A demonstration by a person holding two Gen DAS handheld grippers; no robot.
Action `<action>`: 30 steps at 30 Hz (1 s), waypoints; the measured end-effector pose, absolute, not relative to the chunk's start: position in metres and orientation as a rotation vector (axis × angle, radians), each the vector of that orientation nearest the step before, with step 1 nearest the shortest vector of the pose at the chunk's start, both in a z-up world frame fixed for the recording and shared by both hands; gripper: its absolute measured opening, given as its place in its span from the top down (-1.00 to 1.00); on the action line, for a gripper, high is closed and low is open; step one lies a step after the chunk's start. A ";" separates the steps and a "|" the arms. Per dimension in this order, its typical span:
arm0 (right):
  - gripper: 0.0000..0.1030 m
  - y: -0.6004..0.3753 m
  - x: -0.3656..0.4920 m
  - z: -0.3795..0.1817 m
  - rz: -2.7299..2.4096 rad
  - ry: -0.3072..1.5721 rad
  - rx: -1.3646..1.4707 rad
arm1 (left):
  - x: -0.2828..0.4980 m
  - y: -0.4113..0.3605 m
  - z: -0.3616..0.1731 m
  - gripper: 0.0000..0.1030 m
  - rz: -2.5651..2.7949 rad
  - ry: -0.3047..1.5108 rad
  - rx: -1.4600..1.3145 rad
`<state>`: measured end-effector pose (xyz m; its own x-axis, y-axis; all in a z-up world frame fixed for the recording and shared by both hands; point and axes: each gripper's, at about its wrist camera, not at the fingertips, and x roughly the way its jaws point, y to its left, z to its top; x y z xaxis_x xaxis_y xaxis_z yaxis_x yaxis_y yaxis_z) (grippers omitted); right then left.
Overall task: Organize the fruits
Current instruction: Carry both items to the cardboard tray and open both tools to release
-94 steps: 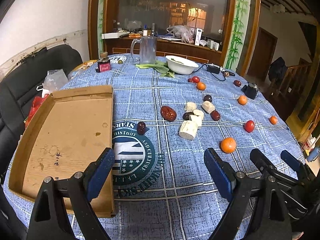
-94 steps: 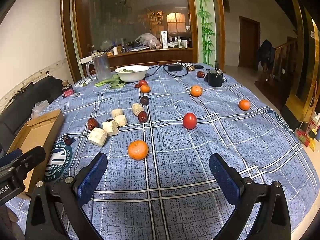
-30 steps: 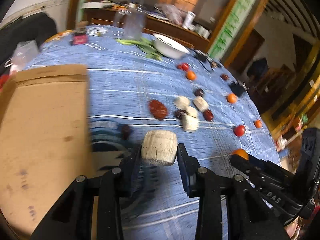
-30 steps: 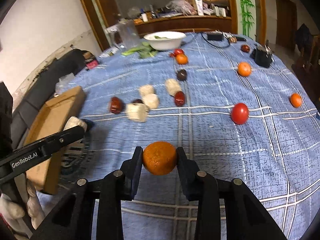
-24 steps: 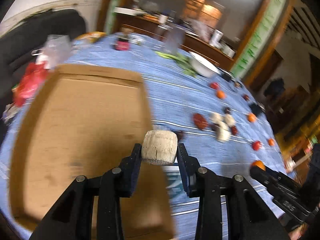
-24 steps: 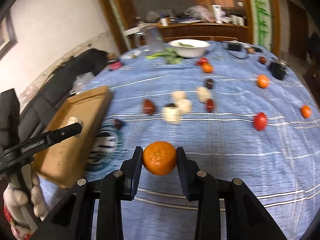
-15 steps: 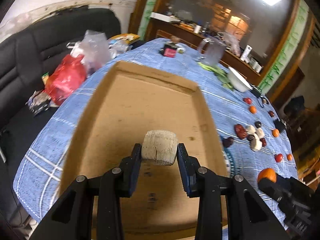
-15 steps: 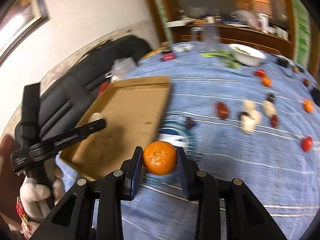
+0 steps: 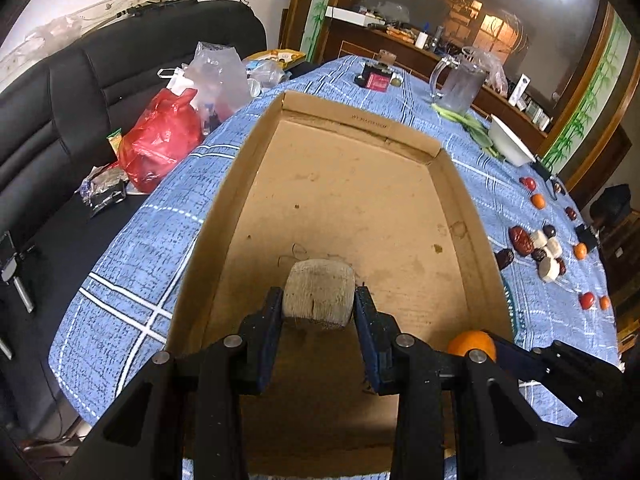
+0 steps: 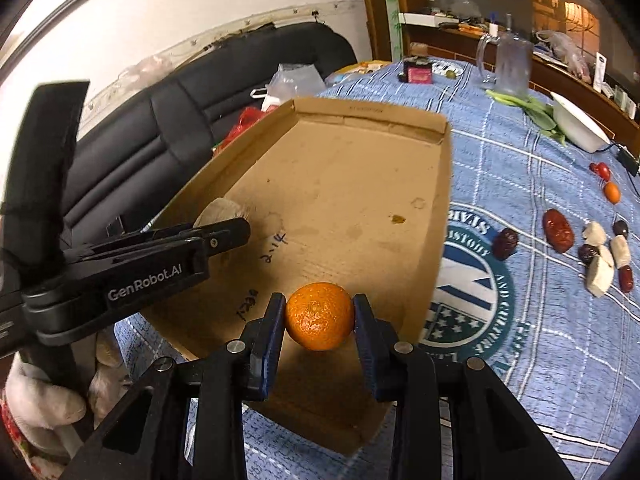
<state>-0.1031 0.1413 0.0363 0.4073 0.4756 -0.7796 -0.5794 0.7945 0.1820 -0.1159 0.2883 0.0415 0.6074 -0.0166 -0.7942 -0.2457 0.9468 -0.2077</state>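
Two hand-held black grippers hang over a shallow brown cardboard tray (image 9: 360,184) on a table covered with a blue plaid cloth (image 9: 132,276). The left gripper (image 9: 319,312) has its blue-padded jaws closed on a pale, rough-skinned, barrel-shaped chunk of fruit (image 9: 319,294), which sits squarely between the pads, its flat cut end facing the lens, above the tray's floor near the near-left part. In the right wrist view the same gripper (image 10: 224,226) reaches in from the left, the pale chunk (image 10: 218,210) peeking above its tip.

The right gripper (image 10: 320,318) clamps a round orange mandarin (image 10: 320,316) between its pads, gripped at its widest part on both sides, above the tray's near edge. From the left wrist view, the mandarin (image 9: 472,344) shows at the tray's right wall.

Beyond the tray, on the cloth, lie loose pieces: dark red dates (image 10: 558,230), more pale chunks (image 10: 600,274), small red tomatoes (image 9: 587,300) and small oranges (image 10: 612,193). A white bowl (image 10: 576,122) and a clear glass jug (image 10: 512,66) stand at the far end of the table. A red plastic bag (image 9: 160,140) rests on a black sofa (image 9: 80,92) beside the table.
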 end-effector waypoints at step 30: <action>-0.29 0.071 -0.143 0.065 0.602 0.813 -0.009 | -0.168 0.286 0.096 -0.37 0.197 0.795 -0.373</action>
<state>-0.1425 0.0713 0.0650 0.5305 0.5009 -0.6839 -0.5078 0.8337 0.2167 -0.1677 0.2856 0.0956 0.6864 0.0334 -0.7264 -0.3102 0.9170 -0.2509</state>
